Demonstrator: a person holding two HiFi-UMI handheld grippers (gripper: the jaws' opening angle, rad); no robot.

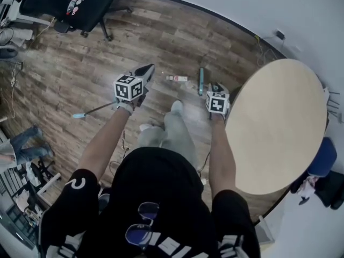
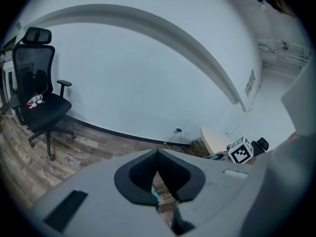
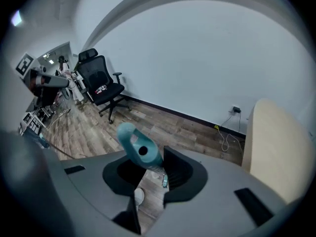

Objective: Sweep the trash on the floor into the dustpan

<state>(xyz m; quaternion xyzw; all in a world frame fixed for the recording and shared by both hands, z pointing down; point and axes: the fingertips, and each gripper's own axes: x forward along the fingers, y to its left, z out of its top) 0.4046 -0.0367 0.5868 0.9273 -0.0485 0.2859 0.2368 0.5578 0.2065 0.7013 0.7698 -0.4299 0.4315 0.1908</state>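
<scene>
In the head view a small piece of trash (image 1: 176,78), white with a red end, lies on the wood floor ahead of the person's feet. My left gripper (image 1: 138,90) is shut on the thin handle (image 1: 99,109) of a dark dustpan (image 1: 145,71), which sits just left of the trash. In the left gripper view its jaws (image 2: 158,157) meet at the tips. My right gripper (image 1: 214,89) is shut on a teal broom (image 1: 201,81) right of the trash. The broom's teal handle end (image 3: 139,148), with a hole in it, sticks up between the jaws of the right gripper (image 3: 148,164).
A round beige table (image 1: 279,122) stands close on the right, with a blue seat (image 1: 323,157) behind it. A black office chair (image 1: 70,4) is at the far left near the wall. Cables (image 3: 224,137) lie by the wall socket. The person's shoe (image 1: 176,105) is between the grippers.
</scene>
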